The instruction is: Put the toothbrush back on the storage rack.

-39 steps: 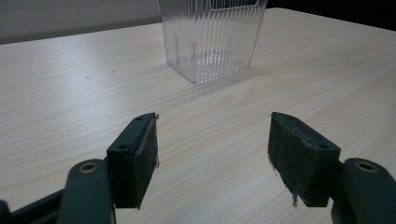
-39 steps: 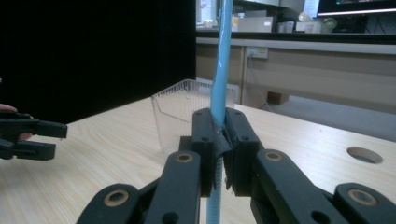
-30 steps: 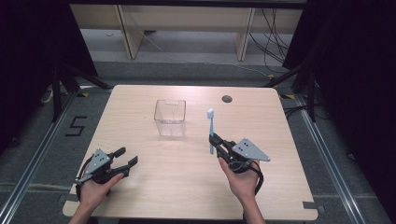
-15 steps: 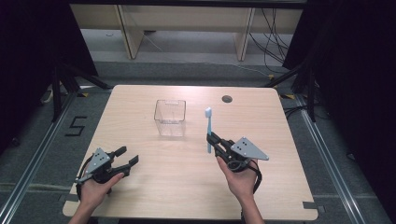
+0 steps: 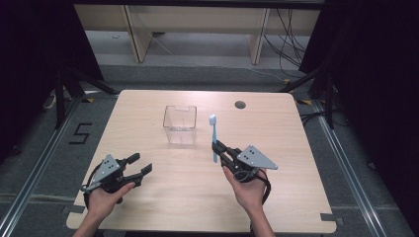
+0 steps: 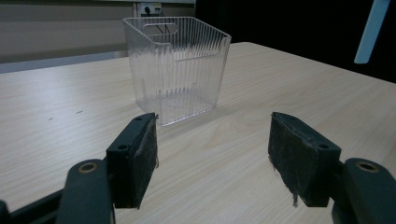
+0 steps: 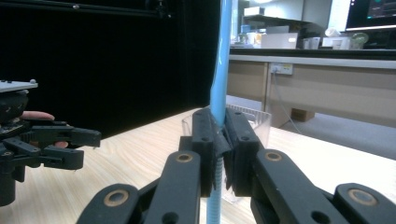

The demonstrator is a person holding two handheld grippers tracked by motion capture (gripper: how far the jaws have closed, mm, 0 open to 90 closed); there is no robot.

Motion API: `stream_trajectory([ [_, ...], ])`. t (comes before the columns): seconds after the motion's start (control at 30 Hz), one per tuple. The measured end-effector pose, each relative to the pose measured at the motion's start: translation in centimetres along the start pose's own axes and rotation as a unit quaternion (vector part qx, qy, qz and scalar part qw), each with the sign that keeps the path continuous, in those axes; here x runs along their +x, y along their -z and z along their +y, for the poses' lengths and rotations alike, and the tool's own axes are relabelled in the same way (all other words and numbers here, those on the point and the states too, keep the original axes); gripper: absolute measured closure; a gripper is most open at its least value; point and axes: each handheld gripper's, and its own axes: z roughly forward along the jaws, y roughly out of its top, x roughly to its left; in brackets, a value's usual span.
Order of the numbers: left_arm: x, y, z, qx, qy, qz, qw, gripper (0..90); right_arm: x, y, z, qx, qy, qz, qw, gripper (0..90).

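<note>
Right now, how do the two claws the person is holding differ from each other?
The right claw is shut on a blue toothbrush, holding it upright beside the clear plastic bin; the left claw is open and holds nothing. The right claw sits close to the bin, the left claw farther back near the table edge on the person's side. Both are black two-jaw tools with a grey plate on top, each held in one hand.

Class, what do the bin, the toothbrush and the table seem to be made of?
Bin: clear ribbed plastic, glossy; the table shows through it.
Toothbrush: light blue plastic, smooth, probably.
Table: pale wood-grain top, matt, perhaps laminate.
</note>
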Motion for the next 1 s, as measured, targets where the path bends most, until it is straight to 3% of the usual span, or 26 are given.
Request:
stream_trajectory([
  [0.03, -0.3, -0.1, 0.4, 0.001, -0.008, -0.004, 1.0, 32.3, 0.2, -0.3, 0.0, 0.002, 0.001, 0.006, 1.0, 83.9],
  [0.17, -0.7, -0.3, 1.0, -0.005, -0.007, -0.017, 0.9998, 32.3, 0.6, -0.7, 0.0, 0.005, 0.006, 0.01, 0.9999, 83.9],
  [0.23, -0.9, -0.6, 1.5, -0.01, 0.01, -0.035, 0.9993, 32.4, 0.6, -1.0, -0.1, 0.005, 0.007, 0.015, 0.9999, 83.9],
  [0.43, -1.4, -1.2, 2.7, -0.019, 0.009, -0.052, 0.9984, 32.7, 1.0, -1.5, -0.2, 0.01, 0.006, 0.022, 0.9997, 83.9],
  [0.5, -1.6, -1.6, 3.2, -0.032, 0.009, -0.065, 0.9974, 32.8, 1.1, -1.7, -0.2, 0.007, 0.012, 0.022, 0.9996, 83.9],
  [0.53, -1.7, -1.5, 3.6, -0.025, 0.007, -0.063, 0.9977, 33.1, 1.3, -1.9, -0.3, 0.015, 0.007, 0.024, 0.9996, 83.9],
  [0.87, -3.1, -3.0, 6.4, -0.042, 0.013, -0.103, 0.9938, 35.0, 1.8, -2.6, -0.8, 0.019, 0.012, 0.028, 0.9994, 83.9],
  [0.9, -3.2, -3.1, 6.6, -0.045, 0.014, -0.105, 0.9933, 35.1, 1.8, -2.6, -0.8, 0.017, 0.023, 0.02, 0.9994, 83.8],
  [0.93, -3.3, -3.2, 6.8, -0.047, 0.012, -0.109, 0.9929, 35.1, 2.0, -2.6, -0.8, 0.022, 0.012, 0.024, 0.9994, 83.9],
  [1.0, -3.5, -3.4, 7.3, -0.049, 0.008, -0.112, 0.9924, 35.6, 1.9, -2.8, -0.9, 0.018, 0.024, 0.022, 0.9993, 83.9],
])
